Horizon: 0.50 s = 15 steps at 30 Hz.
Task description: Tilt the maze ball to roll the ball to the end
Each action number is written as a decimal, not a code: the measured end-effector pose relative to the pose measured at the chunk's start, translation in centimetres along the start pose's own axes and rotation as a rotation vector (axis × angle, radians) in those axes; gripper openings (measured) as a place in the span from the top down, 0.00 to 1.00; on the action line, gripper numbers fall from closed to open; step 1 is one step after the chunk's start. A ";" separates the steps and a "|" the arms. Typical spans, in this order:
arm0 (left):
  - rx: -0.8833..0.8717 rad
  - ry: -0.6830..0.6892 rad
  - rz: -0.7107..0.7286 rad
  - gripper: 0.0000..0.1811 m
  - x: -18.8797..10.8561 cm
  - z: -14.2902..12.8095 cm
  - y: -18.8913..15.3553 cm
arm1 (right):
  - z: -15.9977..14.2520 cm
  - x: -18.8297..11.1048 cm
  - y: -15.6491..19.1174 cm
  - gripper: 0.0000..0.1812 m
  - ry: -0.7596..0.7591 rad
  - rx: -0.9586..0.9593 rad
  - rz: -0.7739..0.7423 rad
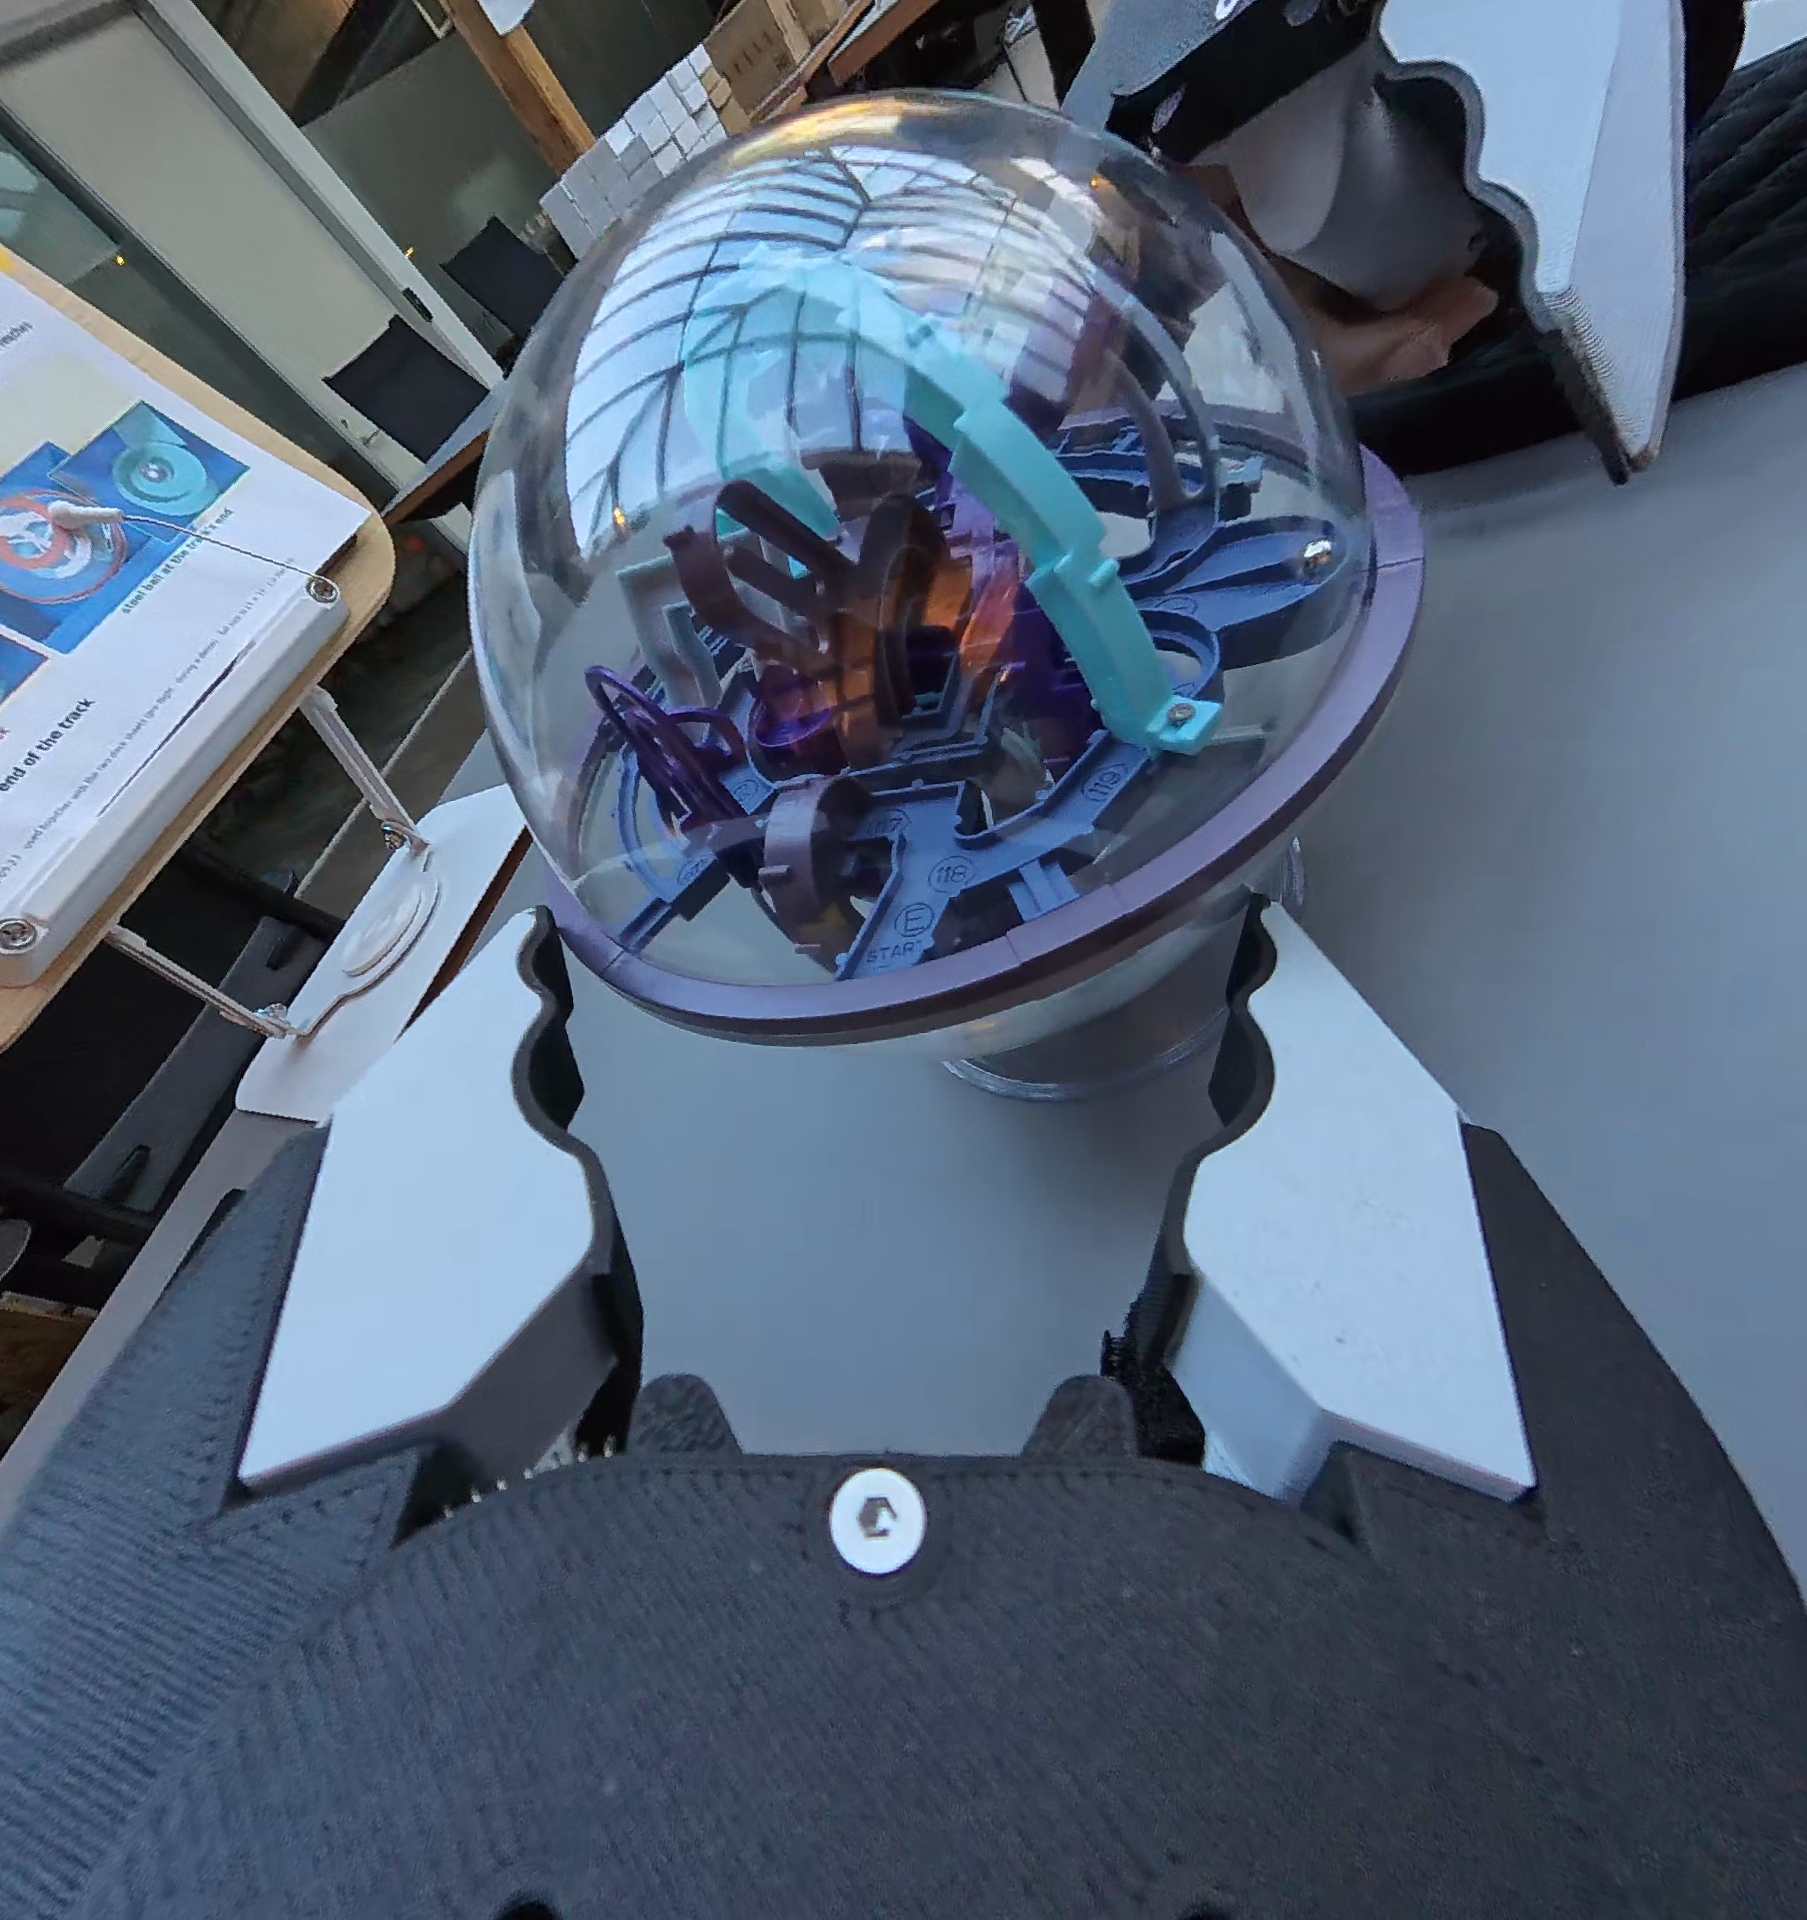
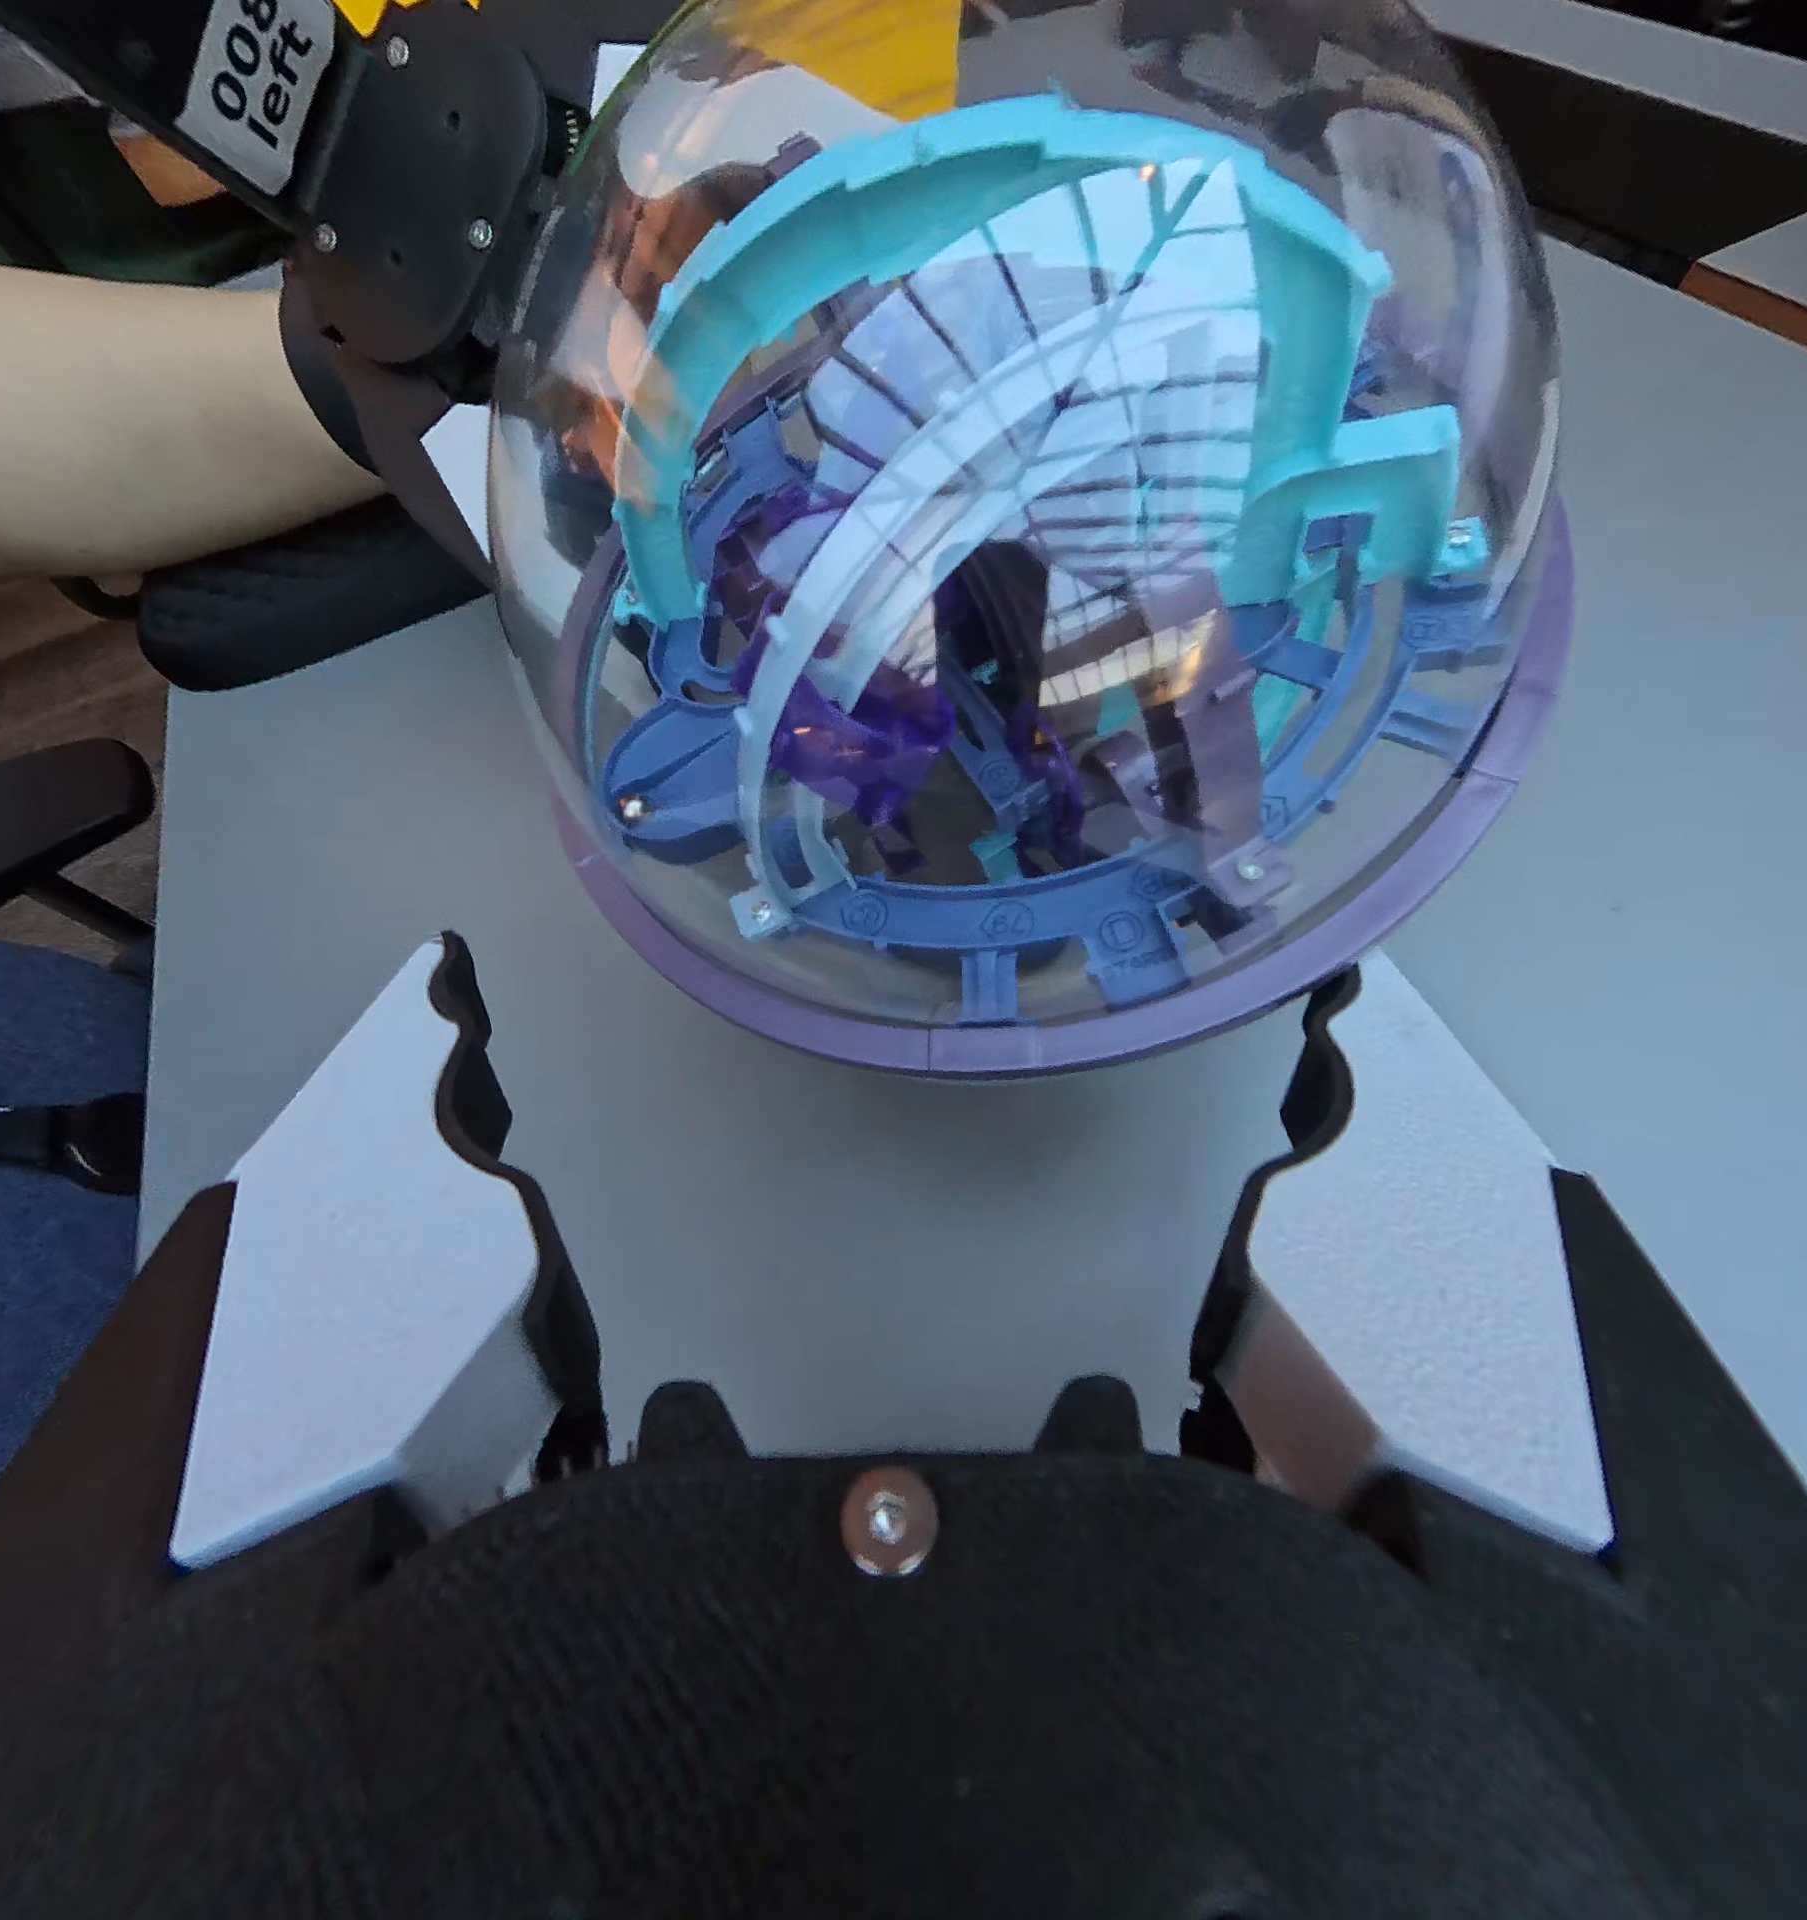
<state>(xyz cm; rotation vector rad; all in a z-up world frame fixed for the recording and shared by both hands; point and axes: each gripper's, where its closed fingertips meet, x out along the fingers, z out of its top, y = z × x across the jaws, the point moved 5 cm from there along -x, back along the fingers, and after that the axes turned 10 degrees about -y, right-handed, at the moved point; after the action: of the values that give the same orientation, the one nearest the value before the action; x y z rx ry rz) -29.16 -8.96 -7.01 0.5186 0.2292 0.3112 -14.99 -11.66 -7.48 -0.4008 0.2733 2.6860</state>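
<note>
The maze ball [image 1: 920,540] is a clear sphere with a purple equator band and blue, teal and purple tracks inside. It sits on a clear stand [image 1: 1086,1049] on the grey table [image 1: 1605,935]. A small steel ball [image 1: 1317,556] lies on a blue oval track close to the band. My left gripper [image 1: 899,925] is open, its fingertips at either side of the sphere's lower half, just under the band. My right gripper [image 2: 894,966] is open on the opposite side of the maze ball [image 2: 1034,520], tips at the band's near edge. The steel ball [image 2: 631,805] shows at the left there. Contact is unclear.
A wooden board with an instruction sheet [image 1: 99,623] stands on a white bracket at the table's left edge. A person's arm [image 2: 99,416] holds the left gripper's body [image 2: 390,208] behind the sphere. A black chair [image 2: 286,613] stands off the table's far edge.
</note>
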 end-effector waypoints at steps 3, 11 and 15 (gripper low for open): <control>-0.013 -0.005 0.002 0.31 0.1 -0.2 0.0 | -0.7 -0.3 -0.7 0.15 0.050 -0.080 -0.056; -0.024 -0.006 -0.001 0.31 0.1 -0.2 0.0 | 0.9 -1.5 -2.4 0.17 -0.081 -0.593 -0.189; -0.033 -0.011 -0.004 0.31 0.1 -0.3 0.0 | 0.6 -0.8 -1.9 0.25 -0.038 -0.755 -0.122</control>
<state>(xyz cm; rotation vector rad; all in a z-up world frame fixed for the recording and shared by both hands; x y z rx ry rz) -29.11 -8.79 -7.26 0.4870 0.2137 0.3076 -13.65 -10.09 -6.87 -0.5511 -0.7736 2.5778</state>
